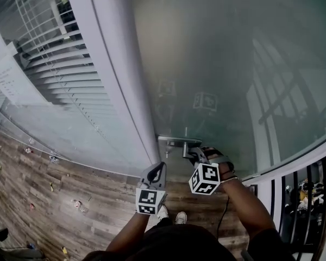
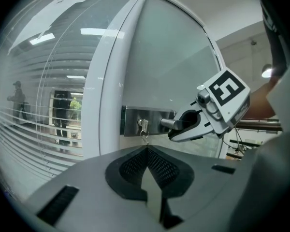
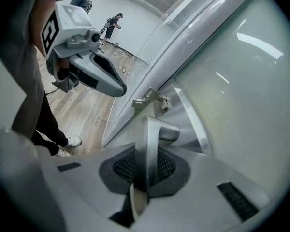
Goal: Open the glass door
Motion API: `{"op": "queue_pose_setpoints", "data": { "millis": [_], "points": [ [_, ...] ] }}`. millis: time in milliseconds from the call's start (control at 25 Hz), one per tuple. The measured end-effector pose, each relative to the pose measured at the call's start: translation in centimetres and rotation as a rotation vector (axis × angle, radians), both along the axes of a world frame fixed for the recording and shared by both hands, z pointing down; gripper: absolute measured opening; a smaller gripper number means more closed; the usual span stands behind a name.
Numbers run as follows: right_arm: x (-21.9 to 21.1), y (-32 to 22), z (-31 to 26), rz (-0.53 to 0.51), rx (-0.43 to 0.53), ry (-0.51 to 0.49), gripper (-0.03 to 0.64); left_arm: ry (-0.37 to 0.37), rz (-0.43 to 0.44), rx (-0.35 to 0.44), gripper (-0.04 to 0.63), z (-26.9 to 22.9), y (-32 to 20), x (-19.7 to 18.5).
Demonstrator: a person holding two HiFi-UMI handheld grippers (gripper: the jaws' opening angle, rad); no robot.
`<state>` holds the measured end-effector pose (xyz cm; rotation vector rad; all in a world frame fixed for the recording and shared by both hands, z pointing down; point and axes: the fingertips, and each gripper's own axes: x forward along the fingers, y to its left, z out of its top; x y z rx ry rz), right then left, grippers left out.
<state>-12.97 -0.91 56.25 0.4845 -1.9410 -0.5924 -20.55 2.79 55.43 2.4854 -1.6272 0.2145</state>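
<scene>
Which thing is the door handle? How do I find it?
Look at the big frosted glass door, then at the shiny metal plate on its edge beside the white frame. The door handle is the silver bar sticking out from that plate, with the right claw clamped on it; the little key next to it just sits in the lock.

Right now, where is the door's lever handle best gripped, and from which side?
Grip the lever handle on its flat bar, out past the bend, for leverage. Come in from the free end, tongs closing over its top and underside, as the right tongs now hold it.
</scene>
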Motion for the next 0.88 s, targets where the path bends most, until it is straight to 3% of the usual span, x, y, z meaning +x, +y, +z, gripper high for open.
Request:
{"op": "queue_pose_setpoints", "data": {
  "millis": [160,320,560,880],
  "points": [
    [-0.4,0.3,-0.5,-0.007,-0.053,-0.044,0.025,-0.006,0.001,-0.004,-0.002,-0.7,0.2,-0.2],
    [-1.2,-0.1,-0.8,-0.01,-0.111,-0.149,0.018,-0.005,-0.01,-0.007,-0.002,-0.9,-0.1,-0.7],
    [-2.8,-0.2,-0.8,-0.02,-0.184,-0.486,0.017,0.011,-0.02,-0.015,-0.002,-0.4,-0.5,-0.3],
    [-2.5,-0.1,-0.6,-0.034,-0.242,-0.51,0.018,-0.027,-0.029,-0.004,-0.002,-1.0,-0.7,0.7]
  ]
}}
